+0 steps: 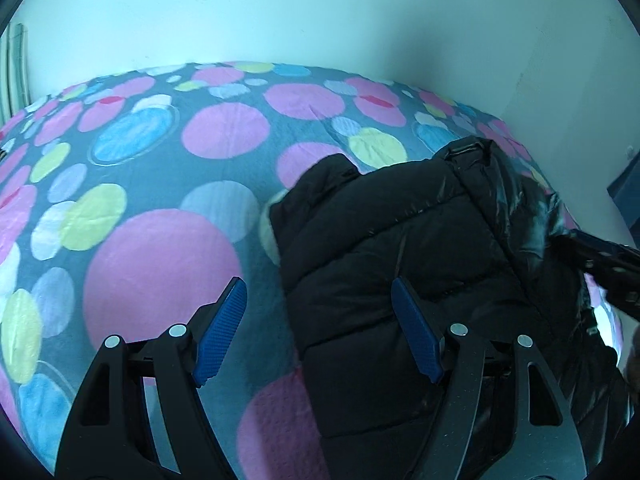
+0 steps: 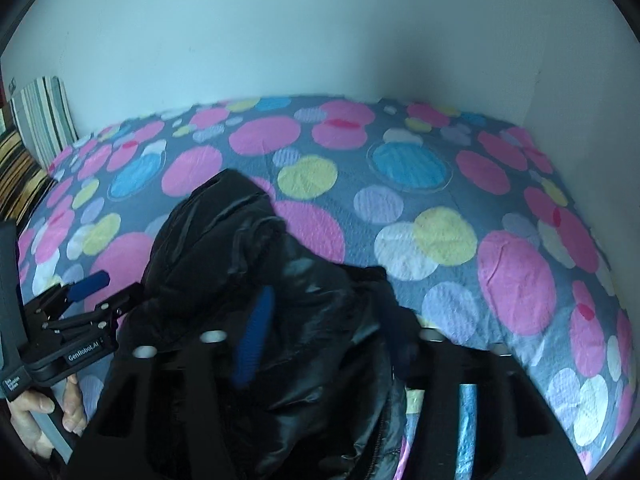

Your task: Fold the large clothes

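Note:
A black puffer jacket lies bunched on a bed with a dotted blanket. My left gripper is open, its blue fingers spread over the jacket's left edge, holding nothing. In the right wrist view the jacket lies under my right gripper, which is blurred; its blue fingers stand apart over the shiny fabric. The left gripper also shows at the left of that view, open, beside the jacket.
White walls meet in a corner behind the bed. Striped pillows lean at the bed's far left end. The blanket stretches to the right of the jacket. A hand holds the left gripper's handle.

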The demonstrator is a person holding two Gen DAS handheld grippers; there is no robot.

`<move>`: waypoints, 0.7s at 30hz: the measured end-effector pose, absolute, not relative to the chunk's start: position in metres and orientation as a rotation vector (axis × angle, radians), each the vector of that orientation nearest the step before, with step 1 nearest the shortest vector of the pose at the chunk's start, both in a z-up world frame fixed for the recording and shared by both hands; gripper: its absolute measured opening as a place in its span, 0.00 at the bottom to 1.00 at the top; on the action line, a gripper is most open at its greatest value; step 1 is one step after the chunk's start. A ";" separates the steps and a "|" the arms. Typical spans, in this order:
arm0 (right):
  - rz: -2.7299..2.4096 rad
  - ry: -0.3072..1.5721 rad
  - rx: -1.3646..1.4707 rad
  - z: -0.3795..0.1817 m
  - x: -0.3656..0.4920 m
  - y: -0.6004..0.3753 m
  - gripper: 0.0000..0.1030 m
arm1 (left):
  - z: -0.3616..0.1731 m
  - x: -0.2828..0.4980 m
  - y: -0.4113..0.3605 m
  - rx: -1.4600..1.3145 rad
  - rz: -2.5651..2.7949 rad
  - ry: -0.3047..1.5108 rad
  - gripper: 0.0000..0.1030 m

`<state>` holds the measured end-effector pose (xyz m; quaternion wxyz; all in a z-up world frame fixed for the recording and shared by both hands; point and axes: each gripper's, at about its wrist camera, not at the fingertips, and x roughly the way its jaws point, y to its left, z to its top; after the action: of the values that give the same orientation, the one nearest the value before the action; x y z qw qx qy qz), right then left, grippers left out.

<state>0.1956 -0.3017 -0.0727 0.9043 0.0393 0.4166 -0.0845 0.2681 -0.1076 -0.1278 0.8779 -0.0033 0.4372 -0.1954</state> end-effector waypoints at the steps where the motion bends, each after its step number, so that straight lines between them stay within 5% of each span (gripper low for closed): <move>1: -0.181 0.879 0.078 -0.078 0.198 -0.304 0.36 | -0.129 0.268 -0.113 0.007 -0.420 0.916 0.71; 5: -0.221 0.943 0.052 -0.102 0.204 -0.319 0.33 | -0.131 0.266 -0.134 0.066 -0.459 0.921 0.64; 21: -0.171 1.032 0.293 -0.174 0.202 -0.364 0.32 | -0.162 0.271 -0.173 0.164 -0.475 0.976 0.64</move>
<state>0.2017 -0.3636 -0.1743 0.8560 0.1392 0.4912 -0.0816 0.2711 -0.1733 -0.1618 0.8530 0.0779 0.4641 -0.2258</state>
